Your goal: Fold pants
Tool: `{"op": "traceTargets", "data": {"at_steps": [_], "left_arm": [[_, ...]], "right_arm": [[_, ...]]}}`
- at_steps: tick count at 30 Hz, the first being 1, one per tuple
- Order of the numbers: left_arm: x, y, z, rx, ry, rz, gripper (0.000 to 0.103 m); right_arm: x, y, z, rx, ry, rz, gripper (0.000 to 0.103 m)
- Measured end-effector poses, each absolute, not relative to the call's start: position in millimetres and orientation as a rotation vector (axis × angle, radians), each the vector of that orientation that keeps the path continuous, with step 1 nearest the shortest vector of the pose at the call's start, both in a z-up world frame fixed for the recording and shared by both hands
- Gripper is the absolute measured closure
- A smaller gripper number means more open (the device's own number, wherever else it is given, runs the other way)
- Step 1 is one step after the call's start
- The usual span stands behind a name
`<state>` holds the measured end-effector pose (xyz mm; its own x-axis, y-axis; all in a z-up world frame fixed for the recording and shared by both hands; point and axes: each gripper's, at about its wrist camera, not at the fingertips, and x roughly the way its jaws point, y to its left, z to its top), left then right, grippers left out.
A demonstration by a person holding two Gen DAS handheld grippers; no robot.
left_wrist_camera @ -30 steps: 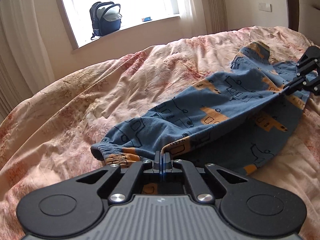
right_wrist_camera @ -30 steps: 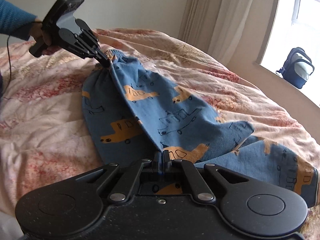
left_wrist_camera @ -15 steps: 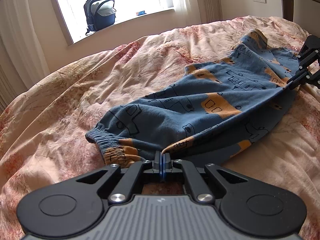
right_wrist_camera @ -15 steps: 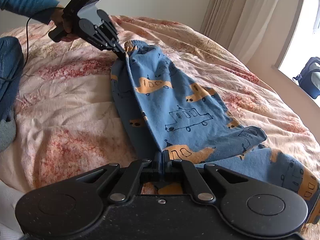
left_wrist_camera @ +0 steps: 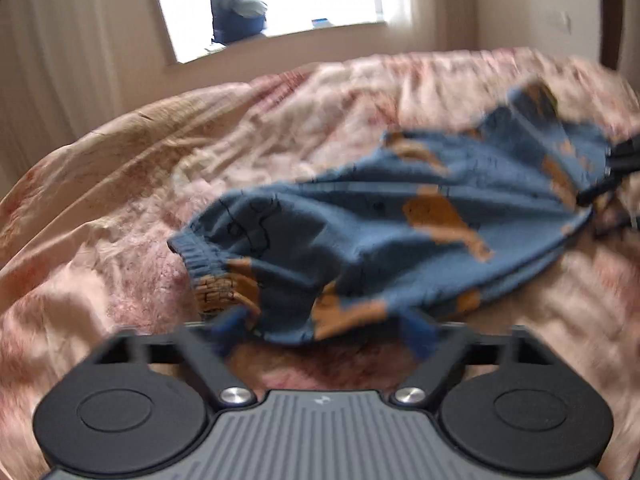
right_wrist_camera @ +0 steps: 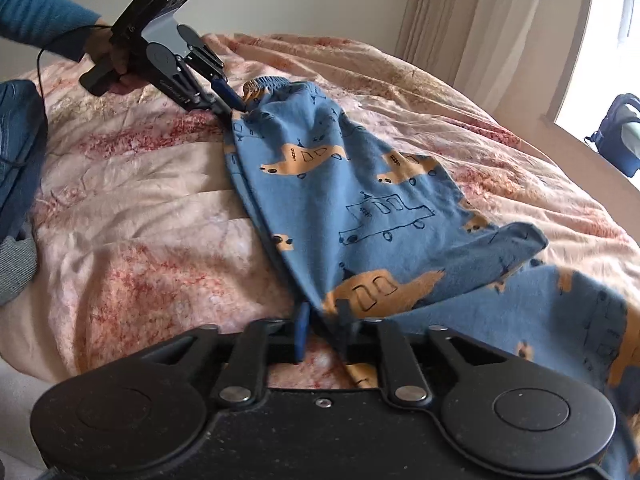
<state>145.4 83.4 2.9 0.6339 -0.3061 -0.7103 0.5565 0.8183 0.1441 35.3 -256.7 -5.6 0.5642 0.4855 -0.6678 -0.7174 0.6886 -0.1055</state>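
Blue pants [left_wrist_camera: 400,240] printed with orange vehicles lie stretched across the pink bedspread [left_wrist_camera: 160,168], also seen in the right wrist view as pants [right_wrist_camera: 360,184]. My left gripper [left_wrist_camera: 324,326] stands wide, its jaws opening, with a pant edge sagging loose between the blue pads [left_wrist_camera: 418,334]. From the right wrist view, this left gripper [right_wrist_camera: 230,102] sits at the elastic cuff [right_wrist_camera: 266,82], held by a hand. My right gripper [right_wrist_camera: 324,326] is opening too; a fold of the pants runs between its fingers [right_wrist_camera: 302,332], and the left pad stands apart from the cloth. The same right gripper [left_wrist_camera: 616,172] shows at the far end.
A dark backpack [left_wrist_camera: 240,12] stands on the windowsill, with curtains [right_wrist_camera: 492,28] beside the window. The person's leg in jeans [right_wrist_camera: 18,140] and a grey sock [right_wrist_camera: 14,272] rest at the bed's left side. A dark headboard post [left_wrist_camera: 612,12] rises at the back right.
Both grippers were shut on the pants' edge and have now parted their jaws. The pants have sunk from a taut lifted line onto the bedspread.
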Motion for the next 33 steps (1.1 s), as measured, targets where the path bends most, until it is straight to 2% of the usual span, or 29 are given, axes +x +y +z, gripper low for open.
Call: {"op": "traceTargets", "data": {"at_steps": [1, 3, 5, 7, 13, 20, 31, 33], "left_arm": [[142.5, 79.5, 6.0, 0.355, 0.722, -0.503, 0.002], [140.1, 67.2, 11.2, 0.336, 0.715, -0.507, 0.0], [138.9, 48.0, 15.1, 0.314, 0.703, -0.523, 0.0], [137.8, 24.4, 17.5, 0.293, 0.68, -0.553, 0.0], [132.4, -72.2, 12.9, 0.285, 0.616, -0.754, 0.0], [117.9, -172.5, -7.6, 0.466, 0.523, -0.856, 0.0], [101.6, -240.7, -40.5, 0.772, 0.423, -0.772, 0.001], [100.8, -241.9, -39.6, 0.778, 0.426, -0.77, 0.011]], "right_arm": [[32.9, -260.3, -5.5, -0.36, 0.64, 0.714, 0.04], [27.5, -269.5, -3.9, -0.295, 0.607, 0.664, 0.016], [22.8, -282.9, -2.1, -0.227, 0.578, 0.599, 0.012], [18.7, -296.3, -0.7, -0.181, 0.553, 0.503, 0.001], [12.3, -348.0, -1.4, -0.01, 0.527, 0.217, 0.001], [23.3, -419.0, -11.3, 0.274, 0.599, 0.093, 0.001], [59.1, -478.6, -2.8, 0.413, 0.626, 0.11, 0.0], [72.2, -483.6, -3.2, 0.441, 0.665, 0.142, 0.001]]}}
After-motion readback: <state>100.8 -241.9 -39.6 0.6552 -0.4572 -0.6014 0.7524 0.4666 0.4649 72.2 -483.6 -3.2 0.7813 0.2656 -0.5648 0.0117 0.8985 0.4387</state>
